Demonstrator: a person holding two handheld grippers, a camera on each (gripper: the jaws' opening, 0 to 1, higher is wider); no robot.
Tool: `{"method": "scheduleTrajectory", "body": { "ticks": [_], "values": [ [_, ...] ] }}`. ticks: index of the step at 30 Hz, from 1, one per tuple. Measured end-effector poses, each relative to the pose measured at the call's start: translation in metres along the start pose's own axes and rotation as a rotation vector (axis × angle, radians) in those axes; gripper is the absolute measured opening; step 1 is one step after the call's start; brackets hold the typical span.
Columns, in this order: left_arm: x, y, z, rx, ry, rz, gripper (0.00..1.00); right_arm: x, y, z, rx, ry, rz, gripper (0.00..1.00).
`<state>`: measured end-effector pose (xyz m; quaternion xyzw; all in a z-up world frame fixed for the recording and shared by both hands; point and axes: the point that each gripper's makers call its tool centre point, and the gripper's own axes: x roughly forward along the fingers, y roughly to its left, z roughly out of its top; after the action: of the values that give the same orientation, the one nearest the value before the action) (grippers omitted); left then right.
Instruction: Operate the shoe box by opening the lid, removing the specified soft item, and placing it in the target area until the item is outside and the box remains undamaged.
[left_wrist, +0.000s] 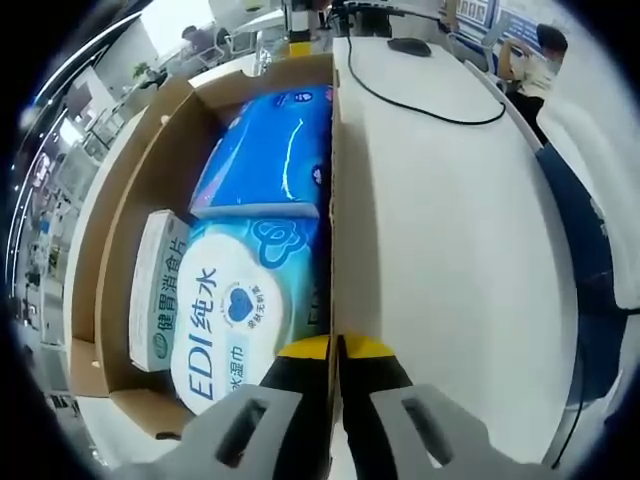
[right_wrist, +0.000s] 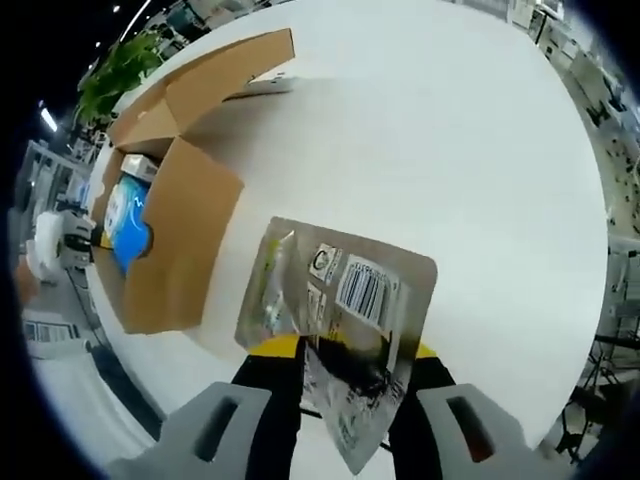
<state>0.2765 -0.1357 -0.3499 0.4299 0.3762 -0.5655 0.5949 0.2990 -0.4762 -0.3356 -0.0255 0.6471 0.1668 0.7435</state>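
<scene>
The open cardboard shoe box (left_wrist: 150, 180) lies on the white table (left_wrist: 450, 250). Inside it are a blue soft pack (left_wrist: 275, 140), a round-labelled wet-wipe pack (left_wrist: 235, 310) and a small white and green carton (left_wrist: 158, 290). My left gripper (left_wrist: 336, 350) is shut on the box's right wall (left_wrist: 333, 200). In the right gripper view, my right gripper (right_wrist: 345, 355) is shut on a silver foil packet (right_wrist: 345, 300) with a barcode, held over the bare table (right_wrist: 450, 150). The box (right_wrist: 175, 240) sits to its left with flaps spread, and the left gripper (right_wrist: 65, 235) is at its far side.
A black cable (left_wrist: 430, 100) and a mouse (left_wrist: 410, 45) lie on the far part of the table. A person (left_wrist: 545, 50) sits beyond its right edge. Green plants (right_wrist: 120, 70) stand past the box. The table edge (right_wrist: 570, 330) curves near the right gripper.
</scene>
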Motion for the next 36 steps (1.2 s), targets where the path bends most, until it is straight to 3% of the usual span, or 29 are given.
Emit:
{"method": "scheduleTrajectory", "body": {
  "ticks": [5,8,19,26,36],
  "values": [
    [0.000,0.000,0.000,0.000,0.001,0.000,0.01,0.000,-0.006,0.000,-0.011,-0.004,-0.030,0.37],
    [-0.001,-0.001,0.000,0.001,0.002,0.000,0.01,-0.001,-0.016,0.000,-0.048,-0.009,-0.089,0.34],
    [-0.001,-0.001,-0.001,0.004,0.006,0.001,0.01,-0.004,-0.009,0.005,-0.041,-0.034,-0.068,0.37],
    [-0.001,-0.001,-0.001,0.006,0.009,0.003,0.01,-0.006,0.014,0.015,-0.097,-0.098,-0.064,0.42],
    [-0.002,-0.001,-0.001,0.008,0.009,0.003,0.01,0.012,0.054,0.022,-0.182,-0.153,-0.032,0.56]
  ]
}}
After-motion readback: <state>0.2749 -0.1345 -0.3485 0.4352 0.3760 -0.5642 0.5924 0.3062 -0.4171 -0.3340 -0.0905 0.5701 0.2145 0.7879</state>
